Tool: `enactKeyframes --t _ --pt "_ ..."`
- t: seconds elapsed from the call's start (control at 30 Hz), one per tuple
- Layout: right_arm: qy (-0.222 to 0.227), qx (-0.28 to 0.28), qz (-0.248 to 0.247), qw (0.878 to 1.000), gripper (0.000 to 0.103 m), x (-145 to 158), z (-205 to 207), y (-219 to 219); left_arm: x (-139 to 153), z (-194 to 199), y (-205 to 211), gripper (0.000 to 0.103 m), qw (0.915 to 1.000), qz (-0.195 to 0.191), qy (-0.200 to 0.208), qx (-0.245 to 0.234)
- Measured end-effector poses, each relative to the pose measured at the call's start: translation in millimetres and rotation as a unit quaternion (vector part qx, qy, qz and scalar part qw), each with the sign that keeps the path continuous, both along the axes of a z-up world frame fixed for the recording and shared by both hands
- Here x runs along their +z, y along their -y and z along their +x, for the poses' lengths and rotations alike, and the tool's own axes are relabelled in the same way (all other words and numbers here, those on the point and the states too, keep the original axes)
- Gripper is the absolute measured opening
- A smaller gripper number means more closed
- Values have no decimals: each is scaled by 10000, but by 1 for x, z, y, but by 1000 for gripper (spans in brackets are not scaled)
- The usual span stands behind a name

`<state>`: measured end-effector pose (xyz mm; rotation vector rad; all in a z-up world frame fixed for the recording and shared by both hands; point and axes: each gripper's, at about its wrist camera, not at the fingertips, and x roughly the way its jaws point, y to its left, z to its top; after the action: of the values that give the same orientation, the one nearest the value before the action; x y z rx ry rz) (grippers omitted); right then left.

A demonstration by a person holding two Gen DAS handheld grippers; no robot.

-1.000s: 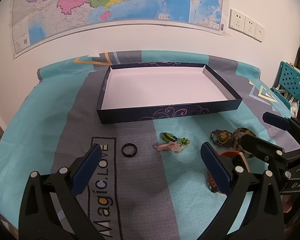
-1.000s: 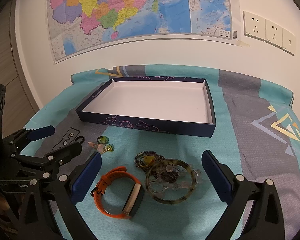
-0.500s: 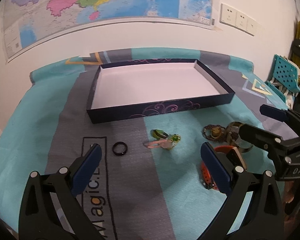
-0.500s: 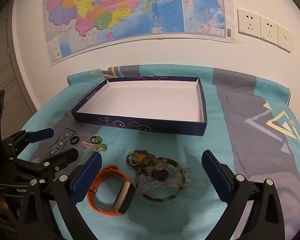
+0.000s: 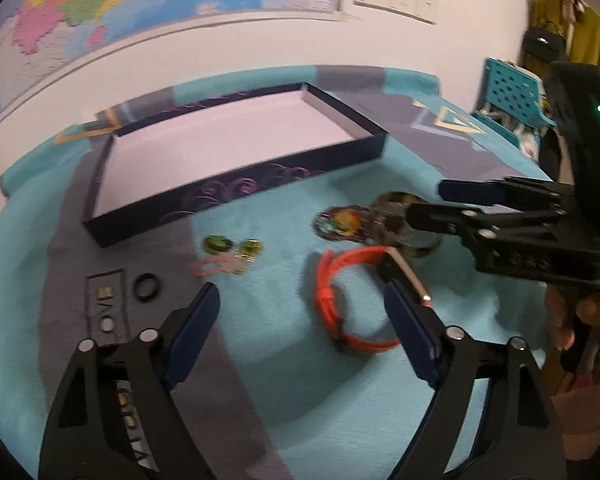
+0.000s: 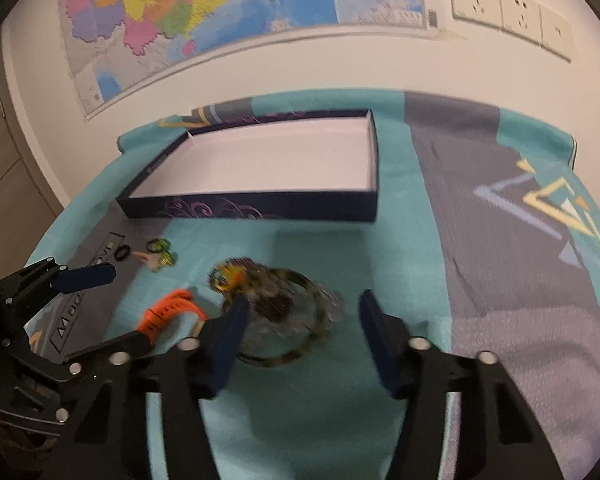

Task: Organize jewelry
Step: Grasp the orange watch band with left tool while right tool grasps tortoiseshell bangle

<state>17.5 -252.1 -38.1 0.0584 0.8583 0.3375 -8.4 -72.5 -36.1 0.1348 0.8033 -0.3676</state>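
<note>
We are seeing a tortoiseshell bangle [image 6: 300, 322] around clear beads lying mid-cloth, before the navy tray [image 6: 260, 205]. Right gripper [image 6: 300, 312] jaws have just been narrowing, apart, straddling it. Left gripper [image 5: 300, 300] jaws likewise narrowing, apart, over the orange watch [image 5: 340, 292].

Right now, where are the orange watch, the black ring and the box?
orange watch [image 5: 328, 300], left wrist view, on its strap.
black ring [image 5: 147, 287], left wrist view, on its band.
box [image 6: 260, 208], right wrist view, on its front wall.
</note>
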Motion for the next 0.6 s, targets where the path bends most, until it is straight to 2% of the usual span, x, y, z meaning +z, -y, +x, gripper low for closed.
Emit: enactKeyframes --t 0.1,0.17,0.23,0.27,0.33,0.43,0.5,0.6 --pt "-97 5 40 9999 29 -4 -1 3 -4 1 5 66 9998 -48 -111 -131" --pt "-150 18 100 9998 27 -5 -1 5 -8 4 6 63 9996 -67 -218 -145" --pt "-122 48 113 9998 24 -5 -3 4 -11 6 6 50 9993 -94 -318 -168" --pt "-124 82 107 9998 19 -6 -3 3 -13 7 6 47 9991 -116 -376 -187" --pt "-111 93 43 9999 19 -5 -3 2 -17 10 6 46 9984 -157 -499 -199" --pt "-108 100 66 9999 17 -4 -2 2 -18 11 3 39 9984 -164 -504 -179" --pt "-106 135 75 9998 12 -2 -3 1 -18 13 2 37 9982 -199 -540 -167" --pt "-103 155 51 9998 12 -2 -2 1 -18 13 1 35 9982 -202 -555 -142"
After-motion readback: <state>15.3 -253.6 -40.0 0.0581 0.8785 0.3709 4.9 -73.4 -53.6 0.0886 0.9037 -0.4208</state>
